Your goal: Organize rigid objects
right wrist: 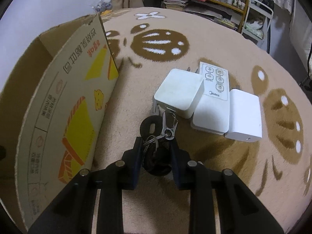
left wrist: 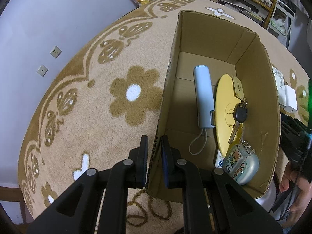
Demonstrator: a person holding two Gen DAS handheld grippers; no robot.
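Left tongs [left wrist: 154, 156] pinching the near-left wall of the cardboard box [left wrist: 257, 89], one pad outside, one inside, wall edge sandwiched between. Box open-topped, sitting on the tan flower-pattern rug [left wrist: 87, 107] covering the tabletop. Inside the box, left to right: pale blue cylindrical gadget [left wrist: 203, 97] with white wrist loop lying lengthwise; just beside it at 3 o'clock a yellow oval disc [left wrist: 226, 113]; car key [left wrist: 238, 119] with tan tag resting on the disc; at 5 o'clock of the disc a light blue cartoon-print case [left wrist: 242, 164] on a keychain, against the near wall. White item partly hidden under the case, can't identify. Right-wrist view: box outer wall with yellow and orange print at 9 o'clock. Right tongs [right wrist: 156, 152] closed around a black key bunch [right wrist: 154, 134], dark fob between the pads, wire ring, silver carabiner and second black key head sticking out past the tips at 12 o'clock. Bunch on or just above the rug, can't tell which. Past the bunch at 1 o'clock: white square adapter [right wrist: 180, 92], touching a white Midea remote [right wrist: 213, 97], touching a second white adapter [right wrist: 243, 118] at 3 o'clock. All three outside the box, on the rug.
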